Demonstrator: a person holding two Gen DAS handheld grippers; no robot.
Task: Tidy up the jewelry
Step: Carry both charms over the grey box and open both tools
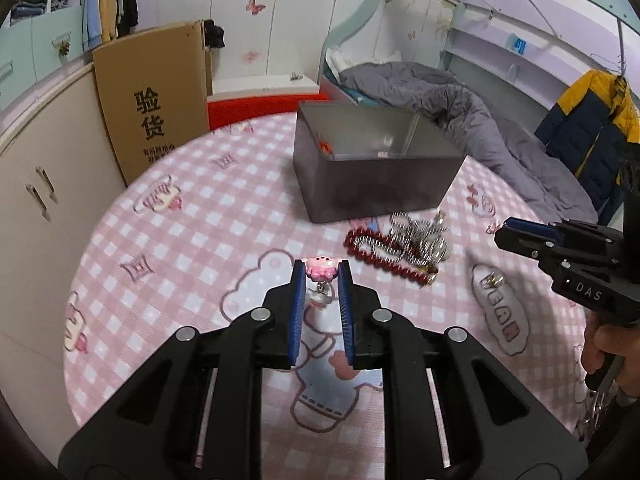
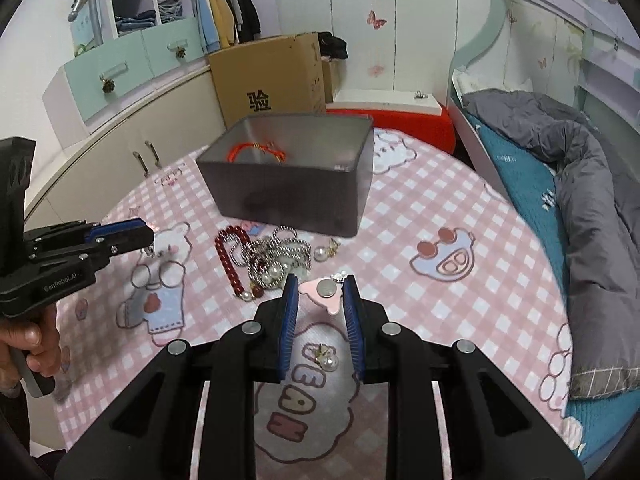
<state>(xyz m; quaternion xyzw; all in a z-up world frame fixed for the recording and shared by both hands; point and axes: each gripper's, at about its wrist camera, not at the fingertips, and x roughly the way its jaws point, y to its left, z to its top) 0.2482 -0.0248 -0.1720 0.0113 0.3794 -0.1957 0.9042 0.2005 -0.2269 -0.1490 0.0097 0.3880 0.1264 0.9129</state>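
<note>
My left gripper is shut on a pink cartoon charm with a small pendant hanging under it, held above the table. My right gripper is shut on a pink flat charm with a round silver disc. A grey metal box stands at the back of the table; a red string bracelet lies inside it. A pile with a dark red bead bracelet, silver chains and pearls lies in front of the box. A pearl earring lies under my right gripper.
The pink checked tablecloth covers a round table. A cardboard box stands at the back left beside cabinets. A bed with a grey quilt runs along the right. A loose pearl earring lies next to the pile.
</note>
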